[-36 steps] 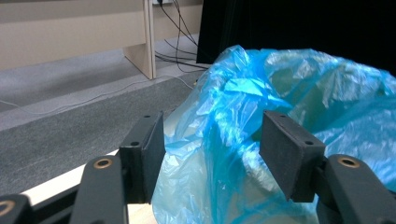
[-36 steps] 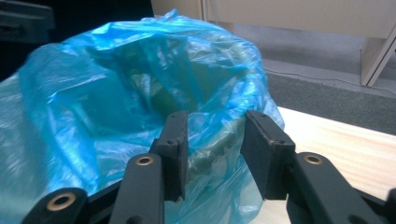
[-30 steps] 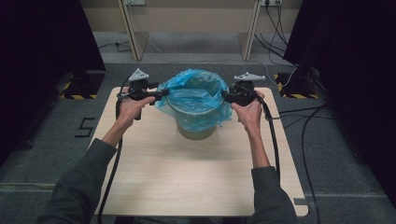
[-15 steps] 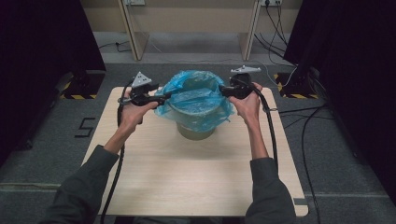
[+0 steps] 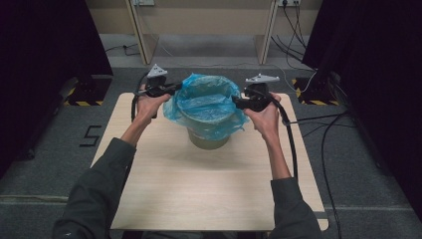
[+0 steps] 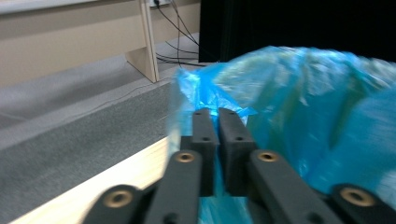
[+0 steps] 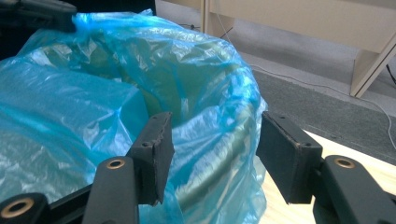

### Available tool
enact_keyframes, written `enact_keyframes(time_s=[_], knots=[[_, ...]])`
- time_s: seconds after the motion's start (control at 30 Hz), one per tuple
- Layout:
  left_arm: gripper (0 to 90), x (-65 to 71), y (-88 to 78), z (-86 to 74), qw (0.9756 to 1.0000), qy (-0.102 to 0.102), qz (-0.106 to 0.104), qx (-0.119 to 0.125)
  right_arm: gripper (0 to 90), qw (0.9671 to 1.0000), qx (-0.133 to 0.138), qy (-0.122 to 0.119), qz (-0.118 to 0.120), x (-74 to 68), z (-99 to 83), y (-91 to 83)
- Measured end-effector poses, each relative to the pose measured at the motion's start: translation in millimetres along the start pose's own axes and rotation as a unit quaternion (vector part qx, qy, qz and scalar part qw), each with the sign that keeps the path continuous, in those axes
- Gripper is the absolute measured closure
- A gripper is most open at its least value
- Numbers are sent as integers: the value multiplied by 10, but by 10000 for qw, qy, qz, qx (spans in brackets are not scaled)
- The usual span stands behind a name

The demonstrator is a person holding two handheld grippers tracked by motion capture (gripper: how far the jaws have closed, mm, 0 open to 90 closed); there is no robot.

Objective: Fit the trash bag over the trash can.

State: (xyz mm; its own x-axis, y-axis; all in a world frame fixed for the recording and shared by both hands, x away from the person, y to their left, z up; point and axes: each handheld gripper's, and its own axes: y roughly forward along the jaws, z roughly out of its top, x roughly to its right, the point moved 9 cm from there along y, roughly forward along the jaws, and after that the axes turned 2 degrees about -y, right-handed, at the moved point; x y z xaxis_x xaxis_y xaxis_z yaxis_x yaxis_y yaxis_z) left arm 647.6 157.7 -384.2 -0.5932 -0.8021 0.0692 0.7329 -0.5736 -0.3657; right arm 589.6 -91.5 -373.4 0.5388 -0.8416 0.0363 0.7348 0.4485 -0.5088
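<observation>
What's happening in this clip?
A person with a gripper in each hand is working a blue bin liner on a small bin on the table. The left gripper has just closed on the liner's edge. The right gripper has opened slightly, its jaws straddling the covered rim without pressing it.
</observation>
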Motion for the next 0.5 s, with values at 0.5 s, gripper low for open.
enact_keyframes(time_s=[0.5], knots=[[866,-260,43,-853,9982,-466,-43,-370,415,9983,115,-496,295,-422,1,-92]])
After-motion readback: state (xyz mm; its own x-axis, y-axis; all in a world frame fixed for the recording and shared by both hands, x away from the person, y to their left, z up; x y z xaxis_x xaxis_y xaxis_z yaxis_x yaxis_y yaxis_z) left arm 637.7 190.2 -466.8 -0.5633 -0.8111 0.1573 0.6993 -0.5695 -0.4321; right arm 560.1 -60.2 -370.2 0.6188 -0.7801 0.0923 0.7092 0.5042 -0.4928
